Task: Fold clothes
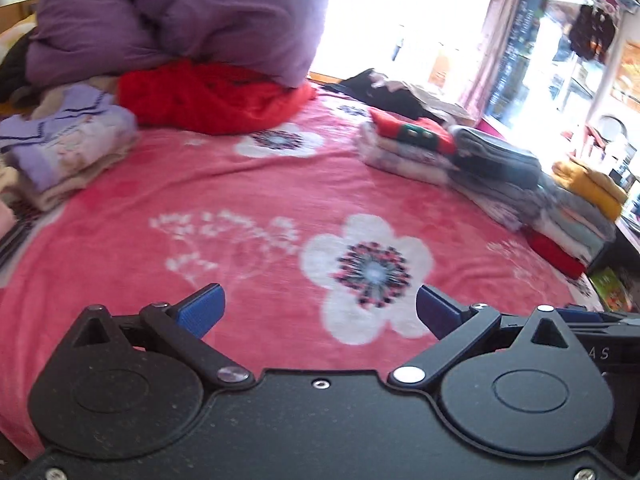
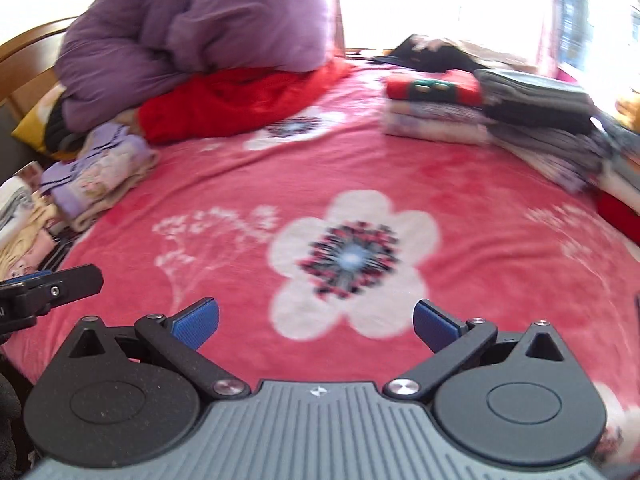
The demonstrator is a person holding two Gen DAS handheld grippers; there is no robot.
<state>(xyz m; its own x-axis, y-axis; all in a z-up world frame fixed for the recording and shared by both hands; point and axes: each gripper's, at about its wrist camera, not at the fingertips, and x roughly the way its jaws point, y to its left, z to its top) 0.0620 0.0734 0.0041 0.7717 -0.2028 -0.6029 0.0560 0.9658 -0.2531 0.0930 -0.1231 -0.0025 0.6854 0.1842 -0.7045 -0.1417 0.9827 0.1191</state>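
My left gripper [image 1: 320, 310] is open and empty, low over a pink flowered blanket [image 1: 248, 200]. My right gripper [image 2: 316, 322] is open and empty over the same blanket [image 2: 480, 200]. A crumpled red garment [image 1: 208, 96] lies at the back under a purple quilt [image 1: 180, 16]; it also shows in the right wrist view [image 2: 224, 100]. A folded lilac garment [image 1: 68, 140] lies at the left [image 2: 100, 172]. Stacks of folded clothes [image 1: 460, 156] line the right side [image 2: 500, 112].
The left gripper's body [image 2: 48, 284] shows at the left edge of the right wrist view. A black garment [image 1: 380, 92] lies at the far edge by a bright window. A wooden headboard [image 2: 28, 60] stands at the back left. A yellow garment [image 1: 588, 184] lies right.
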